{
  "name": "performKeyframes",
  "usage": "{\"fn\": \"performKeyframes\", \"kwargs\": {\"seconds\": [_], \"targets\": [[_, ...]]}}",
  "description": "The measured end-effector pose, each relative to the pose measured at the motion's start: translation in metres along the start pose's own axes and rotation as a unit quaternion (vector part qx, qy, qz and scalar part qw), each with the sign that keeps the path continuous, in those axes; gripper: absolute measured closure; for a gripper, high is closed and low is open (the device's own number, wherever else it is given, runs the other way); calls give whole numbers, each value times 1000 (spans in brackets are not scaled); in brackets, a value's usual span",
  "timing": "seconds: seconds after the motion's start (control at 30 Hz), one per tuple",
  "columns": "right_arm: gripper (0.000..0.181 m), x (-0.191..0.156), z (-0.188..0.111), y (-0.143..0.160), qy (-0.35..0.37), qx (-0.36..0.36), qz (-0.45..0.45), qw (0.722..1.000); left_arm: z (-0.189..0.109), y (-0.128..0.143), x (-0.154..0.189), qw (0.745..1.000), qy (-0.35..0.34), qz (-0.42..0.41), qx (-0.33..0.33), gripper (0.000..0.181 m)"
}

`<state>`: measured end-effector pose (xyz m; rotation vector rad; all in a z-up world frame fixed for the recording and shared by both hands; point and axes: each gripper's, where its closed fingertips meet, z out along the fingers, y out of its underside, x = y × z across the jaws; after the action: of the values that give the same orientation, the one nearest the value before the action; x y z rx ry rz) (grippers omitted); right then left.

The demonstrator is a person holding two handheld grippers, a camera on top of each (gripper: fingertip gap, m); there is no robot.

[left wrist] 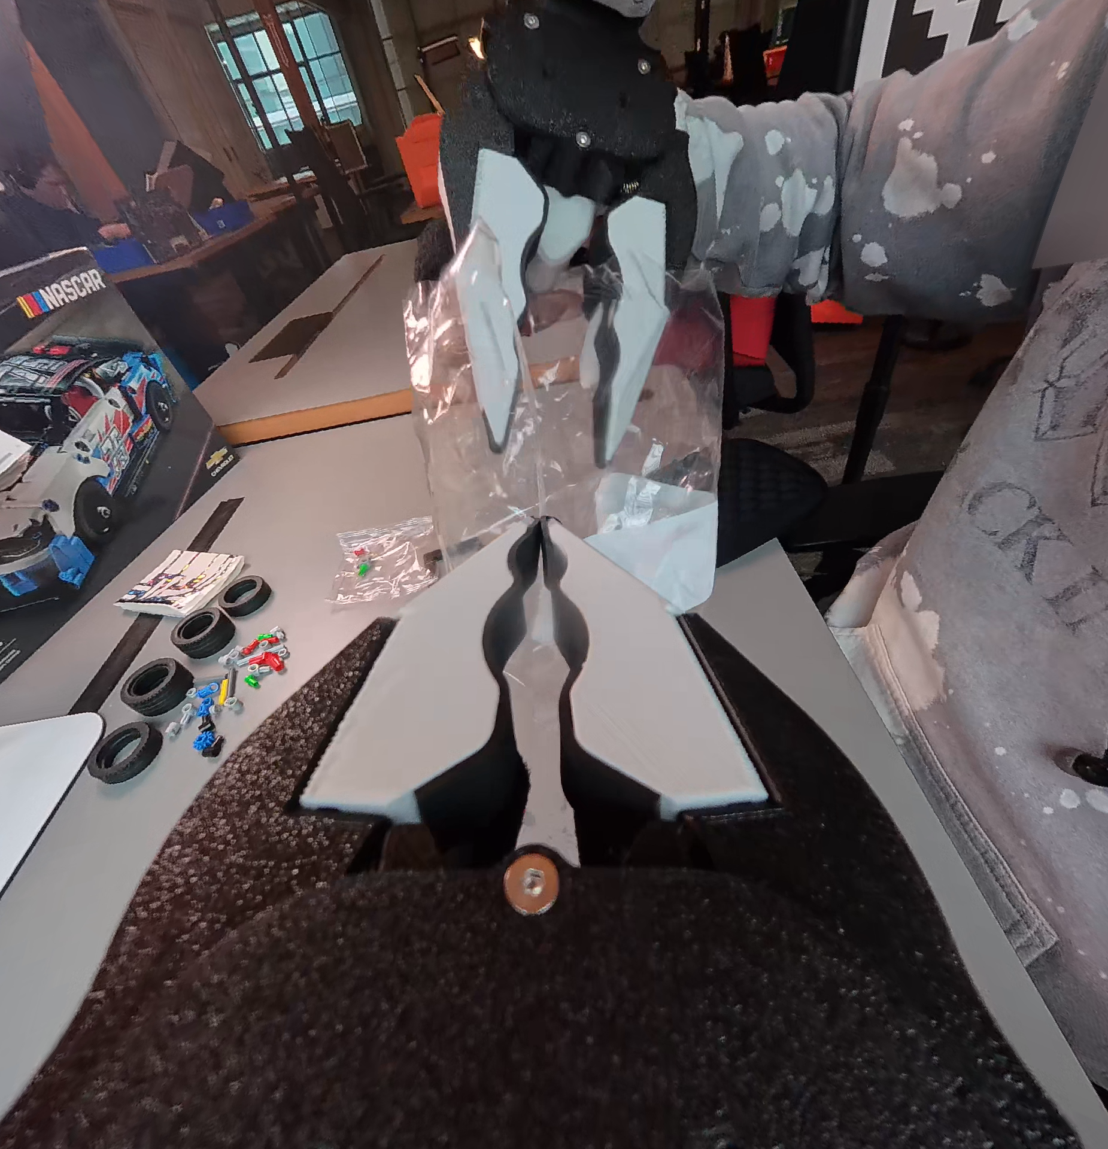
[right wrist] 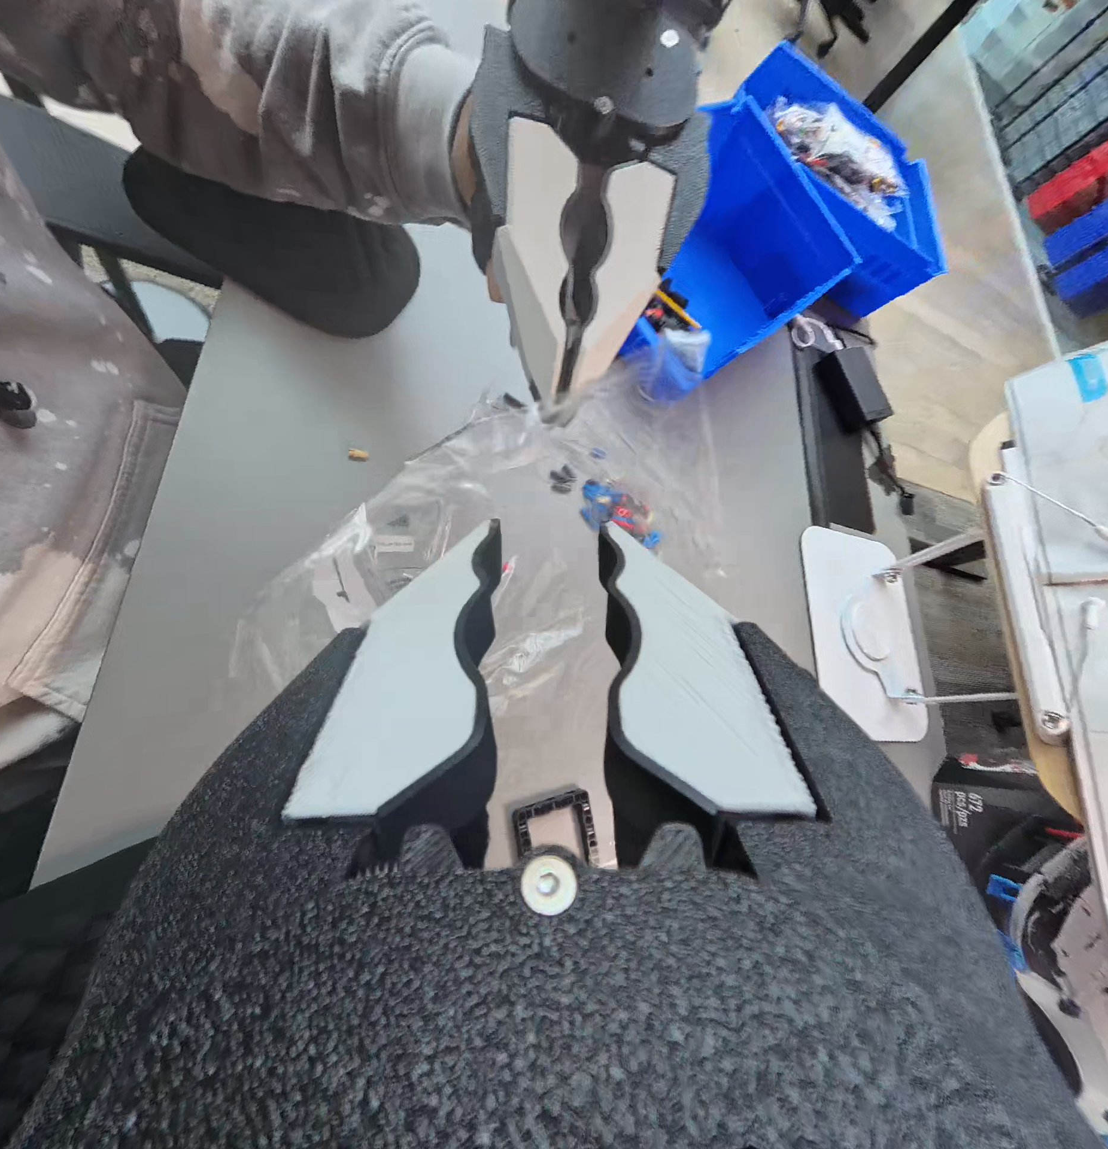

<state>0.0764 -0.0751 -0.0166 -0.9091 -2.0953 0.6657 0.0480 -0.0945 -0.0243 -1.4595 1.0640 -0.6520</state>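
My left gripper (left wrist: 542, 521) is shut on the edge of a clear plastic bag (left wrist: 601, 398) and holds it up above the grey table (left wrist: 327, 491). My right gripper (left wrist: 552, 446) faces it from above with its fingers apart, seen through the plastic; I cannot tell if they touch the bag. In the right wrist view, my right gripper (right wrist: 549, 531) is open and empty over the bag (right wrist: 414, 559). The left gripper (right wrist: 560, 398) pinches the bag's far edge there. Small blue, red and black bricks (right wrist: 619, 510) show through the plastic.
A car kit box (left wrist: 72, 435) stands at the left, with black tyres (left wrist: 203, 634), loose small parts (left wrist: 246, 671), a booklet (left wrist: 178, 581) and a small zip bag (left wrist: 383, 559). Blue bins (right wrist: 818, 205), a power adapter (right wrist: 853, 385) and a white pad (right wrist: 862, 634) lie on the right.
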Motion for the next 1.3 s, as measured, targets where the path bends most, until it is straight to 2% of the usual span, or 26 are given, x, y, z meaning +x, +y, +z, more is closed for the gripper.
{"fn": "performKeyframes", "kwargs": {"seconds": [0.03,0.1,0.23,0.33,0.43,0.57,0.67,0.7,0.73,0.87,1.0,1.13,1.3], "targets": [[155,6,-7,-5,14,23,7,1000,-5,-1,-2,1000,-3,-4,10,181],[160,15,-23,-14,34,77,38,996,-15,-2,-6,999,-13,-10,31,181],[145,36,-65,-26,91,233,114,961,-38,-3,-17,994,-25,-40,98,181],[141,38,-74,-9,80,309,174,931,-54,-2,-26,986,-26,-65,152,181],[140,27,-41,12,62,314,199,926,-66,0,-37,977,-35,-86,190,181],[140,10,9,14,10,319,207,925,-76,4,-52,968,-50,-107,220,181],[146,6,29,11,-32,321,211,923,-80,12,-61,966,-70,-115,219,181],[153,9,33,13,-33,318,212,923,-81,14,-63,966,-72,-118,220,181],[165,12,37,14,-32,318,211,924,-82,16,-65,965,-74,-120,220,181],[181,22,44,22,-30,326,230,917,-85,24,-72,963,-80,-129,222,181],[181,35,36,34,2,353,249,902,-93,29,-79,960,-87,-136,229,181],[181,43,24,44,34,363,241,899,-100,33,-86,959,-96,-138,230,181],[181,46,36,49,63,344,232,908,-92,34,-85,961,-88,-138,223,181]]}}
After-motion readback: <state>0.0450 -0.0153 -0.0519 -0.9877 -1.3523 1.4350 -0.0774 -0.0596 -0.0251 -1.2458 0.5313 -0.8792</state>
